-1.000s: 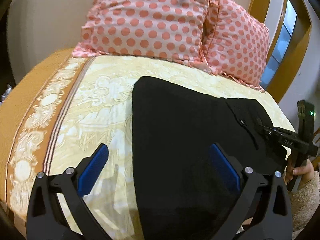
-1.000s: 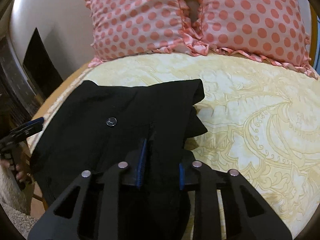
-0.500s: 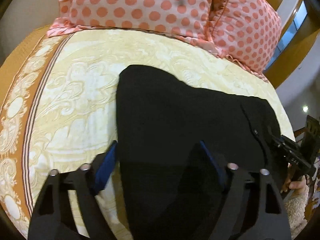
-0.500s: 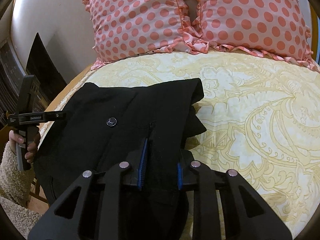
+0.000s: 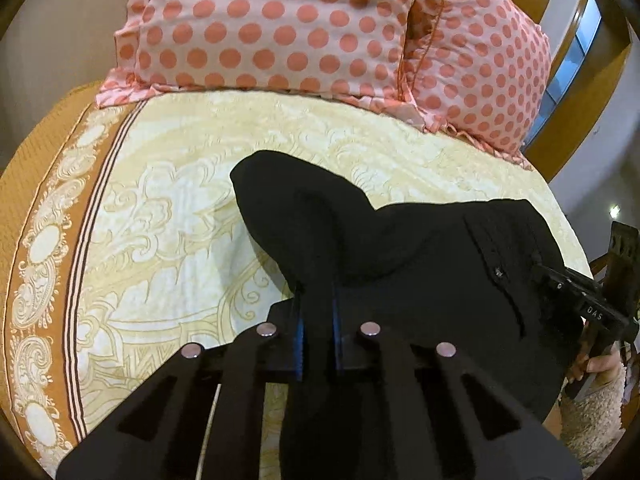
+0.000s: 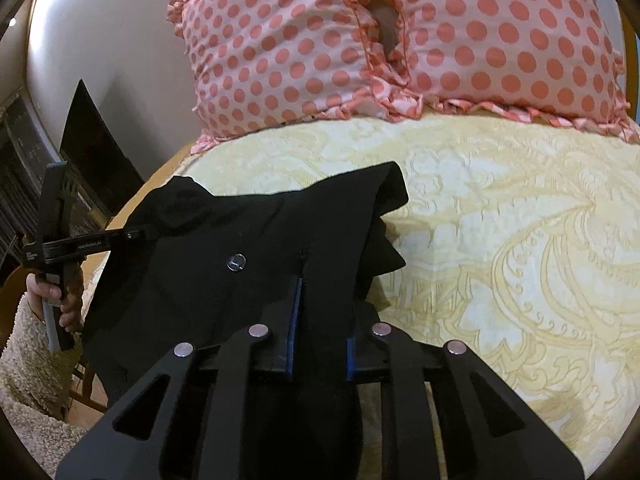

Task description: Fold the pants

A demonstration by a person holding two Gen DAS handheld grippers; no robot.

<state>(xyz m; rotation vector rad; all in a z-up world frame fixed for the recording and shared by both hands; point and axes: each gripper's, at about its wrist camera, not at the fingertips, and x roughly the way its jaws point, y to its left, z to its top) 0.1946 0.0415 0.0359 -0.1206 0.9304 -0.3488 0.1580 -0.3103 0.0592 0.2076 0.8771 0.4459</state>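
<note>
The black pants [image 5: 400, 264] lie on the bed [image 5: 168, 216], on its yellow patterned cover below two spotted pillows [image 5: 272, 28], with the waist end and its button [image 6: 236, 261] toward the near edge. A second ago the left gripper [image 5: 316, 316] stood wide open over the cloth; now its blue-padded fingers [image 5: 298, 332] have clenched on a raised ridge of black fabric, and the cloth ahead of them has bunched up into a hump. The right gripper [image 6: 320, 320] was already pinched on the waist end near the fly, and its fingers [image 6: 294, 320] are closing a little tighter on the fabric between them. Both ends of the near edge now look gripped, so the pants seem ready to be lifted and carried over into a fold; no fold has been laid yet.
</note>
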